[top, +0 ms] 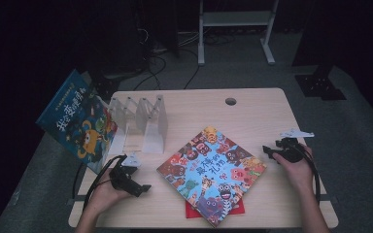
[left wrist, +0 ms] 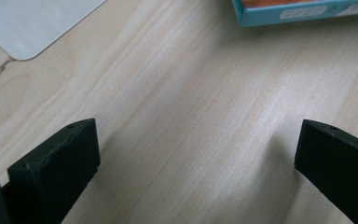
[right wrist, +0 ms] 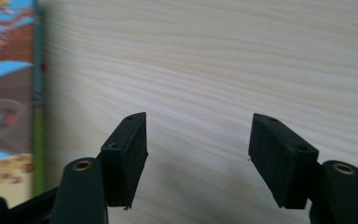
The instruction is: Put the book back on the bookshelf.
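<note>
A colourful picture book (top: 211,172) lies slantwise on the middle of the wooden table (top: 267,116), on top of a red book (top: 192,211) that sticks out at its near corner. My left gripper (top: 144,188) rests low at the front left, just left of the book, and is open. In the left gripper view (left wrist: 196,149) there is bare wood between the jaws and the book's blue edge (left wrist: 303,10) at the top. My right gripper (top: 268,152) is open to the right of the book. The right gripper view (right wrist: 198,140) shows bare wood between its jaws, with the book's edge (right wrist: 9,93) at the left.
A white folding book rack (top: 141,121) stands at the back left, and its pale base (left wrist: 32,23) also appears in the left gripper view. A blue picture book (top: 77,119) leans at the table's left edge. A cable hole (top: 230,101) sits near the far edge.
</note>
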`<state>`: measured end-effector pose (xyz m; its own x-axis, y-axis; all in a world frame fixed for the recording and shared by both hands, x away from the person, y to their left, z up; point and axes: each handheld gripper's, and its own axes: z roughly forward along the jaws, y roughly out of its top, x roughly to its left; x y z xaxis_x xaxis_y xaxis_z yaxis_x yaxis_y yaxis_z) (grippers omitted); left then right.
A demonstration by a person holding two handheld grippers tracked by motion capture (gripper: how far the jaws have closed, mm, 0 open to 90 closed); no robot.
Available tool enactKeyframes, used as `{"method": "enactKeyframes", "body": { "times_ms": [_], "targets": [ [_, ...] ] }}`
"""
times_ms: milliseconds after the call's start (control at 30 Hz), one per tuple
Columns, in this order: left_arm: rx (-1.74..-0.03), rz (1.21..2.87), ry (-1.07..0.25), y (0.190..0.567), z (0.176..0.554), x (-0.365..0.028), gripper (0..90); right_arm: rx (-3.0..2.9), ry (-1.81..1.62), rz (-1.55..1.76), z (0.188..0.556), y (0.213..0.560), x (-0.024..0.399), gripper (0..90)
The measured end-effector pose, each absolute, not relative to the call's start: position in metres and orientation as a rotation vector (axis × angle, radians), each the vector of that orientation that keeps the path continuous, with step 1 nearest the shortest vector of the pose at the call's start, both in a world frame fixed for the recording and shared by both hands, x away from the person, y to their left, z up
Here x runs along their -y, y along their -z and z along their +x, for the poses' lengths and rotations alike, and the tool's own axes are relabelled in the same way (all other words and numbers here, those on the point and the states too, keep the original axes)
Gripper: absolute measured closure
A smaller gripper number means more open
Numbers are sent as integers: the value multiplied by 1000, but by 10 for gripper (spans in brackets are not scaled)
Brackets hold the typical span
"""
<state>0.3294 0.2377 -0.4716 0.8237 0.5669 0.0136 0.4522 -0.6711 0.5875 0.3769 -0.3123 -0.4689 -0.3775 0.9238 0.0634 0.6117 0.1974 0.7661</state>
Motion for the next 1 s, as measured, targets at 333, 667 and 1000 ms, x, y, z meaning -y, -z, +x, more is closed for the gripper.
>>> {"method": "enactKeyframes", "body": {
  "times_ms": [333, 667, 1000],
  "targets": [
    [-730, 2260, -330, 484, 323, -243, 0, -2183, -1100, 1333, 368, 456, 290, 360],
    [-700, 2268, -318, 484, 324, -245, 0, -2357, -1192, 1290, 361, 458, 278, 481],
    [-689, 2271, -313, 484, 325, -245, 0, -2414, -1226, 1295, 353, 458, 275, 520]
  ]
}}
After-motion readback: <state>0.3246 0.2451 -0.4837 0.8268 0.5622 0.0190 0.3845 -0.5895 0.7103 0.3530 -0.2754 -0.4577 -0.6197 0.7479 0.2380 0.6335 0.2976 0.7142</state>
